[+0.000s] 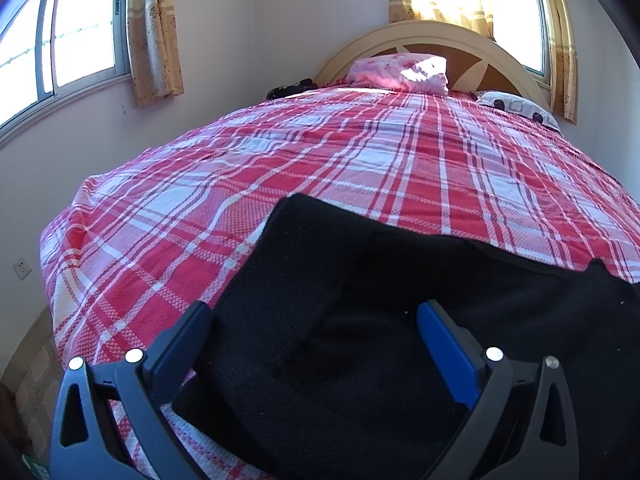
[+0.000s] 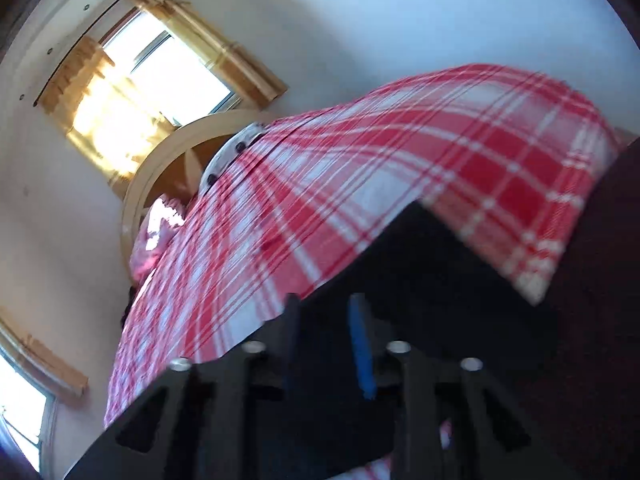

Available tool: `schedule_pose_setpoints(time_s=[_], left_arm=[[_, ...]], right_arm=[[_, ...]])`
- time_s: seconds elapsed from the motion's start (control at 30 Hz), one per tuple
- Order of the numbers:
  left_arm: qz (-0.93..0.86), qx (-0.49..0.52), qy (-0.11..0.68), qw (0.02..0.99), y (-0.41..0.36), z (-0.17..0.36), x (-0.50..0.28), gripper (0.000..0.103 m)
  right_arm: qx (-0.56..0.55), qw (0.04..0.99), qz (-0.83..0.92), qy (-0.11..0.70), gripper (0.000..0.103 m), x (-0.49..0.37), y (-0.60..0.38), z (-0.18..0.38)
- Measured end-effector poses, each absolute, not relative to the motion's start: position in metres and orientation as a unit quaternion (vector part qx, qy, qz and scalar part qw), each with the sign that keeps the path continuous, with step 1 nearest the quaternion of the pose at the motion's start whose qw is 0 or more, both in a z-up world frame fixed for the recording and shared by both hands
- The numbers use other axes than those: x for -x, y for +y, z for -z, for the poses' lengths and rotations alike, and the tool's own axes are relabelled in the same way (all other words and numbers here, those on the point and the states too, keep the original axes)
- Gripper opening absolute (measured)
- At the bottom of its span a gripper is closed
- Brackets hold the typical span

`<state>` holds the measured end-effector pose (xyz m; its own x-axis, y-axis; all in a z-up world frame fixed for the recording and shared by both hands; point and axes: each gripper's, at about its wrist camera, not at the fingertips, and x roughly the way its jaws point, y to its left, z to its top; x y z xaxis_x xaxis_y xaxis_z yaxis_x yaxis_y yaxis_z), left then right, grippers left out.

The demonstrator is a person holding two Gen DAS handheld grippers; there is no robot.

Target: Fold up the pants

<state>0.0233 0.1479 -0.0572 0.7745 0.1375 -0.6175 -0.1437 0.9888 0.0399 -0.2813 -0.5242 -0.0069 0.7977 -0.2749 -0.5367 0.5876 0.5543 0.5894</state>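
Note:
Black pants [image 1: 360,300] lie on the near part of a bed with a red and white plaid sheet [image 1: 320,160]. My left gripper [image 1: 314,322] is open, its blue-padded fingers standing wide on either side of a bunched part of the pants, just above the cloth. In the right wrist view, which is tilted and blurred, the pants [image 2: 432,264] fill the lower frame. My right gripper [image 2: 326,334] has its fingers close together with black cloth between them, a fold of the pants.
A pink pillow [image 1: 400,72] and a white spotted pillow [image 1: 516,106] lie by the curved wooden headboard [image 1: 420,36]. Windows with tan curtains [image 1: 154,36] flank the bed. The plaid sheet [image 2: 380,168] drops off at the left edge near the wall.

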Motion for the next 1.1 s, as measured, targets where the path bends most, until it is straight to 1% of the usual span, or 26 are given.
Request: schedule_pose_setpoints(time_s=[0.03, 0.2, 0.3, 0.4, 0.47, 0.5, 0.53, 0.57, 0.6, 0.7, 0.8, 0.93, 1.1], left_arm=[[-0.075, 0.004, 0.328, 0.942, 0.148, 0.057, -0.024, 0.103], [-0.078, 0.003, 0.329, 0.941, 0.147, 0.057, -0.024, 0.103], [-0.081, 0.001, 0.329, 0.941, 0.147, 0.057, -0.023, 0.103], [-0.082, 0.001, 0.33, 0.94, 0.147, 0.057, -0.023, 0.103], [-0.083, 0.0, 0.33, 0.94, 0.147, 0.057, -0.023, 0.103], [-0.084, 0.0, 0.33, 0.94, 0.147, 0.057, -0.023, 0.103], [-0.084, 0.0, 0.33, 0.94, 0.146, 0.057, -0.023, 0.103], [-0.084, 0.0, 0.329, 0.94, 0.146, 0.057, -0.023, 0.103], [-0.084, 0.0, 0.329, 0.94, 0.146, 0.058, -0.023, 0.103], [-0.083, 0.001, 0.33, 0.94, 0.147, 0.057, -0.023, 0.103], [-0.082, 0.003, 0.33, 0.941, 0.147, 0.057, -0.023, 0.103], [-0.083, 0.002, 0.329, 0.941, 0.147, 0.056, -0.023, 0.103], [-0.08, 0.005, 0.326, 0.942, 0.147, 0.056, -0.022, 0.103]], right_arm=[[-0.39, 0.859, 0.265, 0.201, 0.076, 0.29, -0.535, 0.007], [-0.373, 0.85, 0.27, 0.254, 0.076, 0.305, -0.571, 0.02], [-0.343, 0.852, 0.259, 0.298, 0.076, 0.293, -0.571, 0.036], [-0.288, 0.86, 0.26, 0.33, 0.074, 0.281, -0.557, 0.037], [-0.264, 0.858, 0.257, 0.359, 0.065, 0.275, -0.548, 0.039], [-0.255, 0.858, 0.255, 0.365, 0.056, 0.275, -0.543, 0.039], [-0.256, 0.858, 0.251, 0.368, 0.051, 0.276, -0.541, 0.039], [-0.261, 0.859, 0.247, 0.365, 0.035, 0.28, -0.539, 0.039], [-0.272, 0.86, 0.24, 0.359, 0.022, 0.284, -0.539, 0.04], [-0.319, 0.856, 0.225, 0.338, 0.018, 0.291, -0.541, 0.043], [-0.322, 0.86, 0.241, 0.316, 0.015, 0.293, -0.53, 0.033], [-0.222, 0.895, 0.236, 0.307, 0.015, 0.267, -0.476, -0.017], [-0.12, 0.931, 0.138, 0.317, 0.015, 0.208, -0.369, -0.071]])
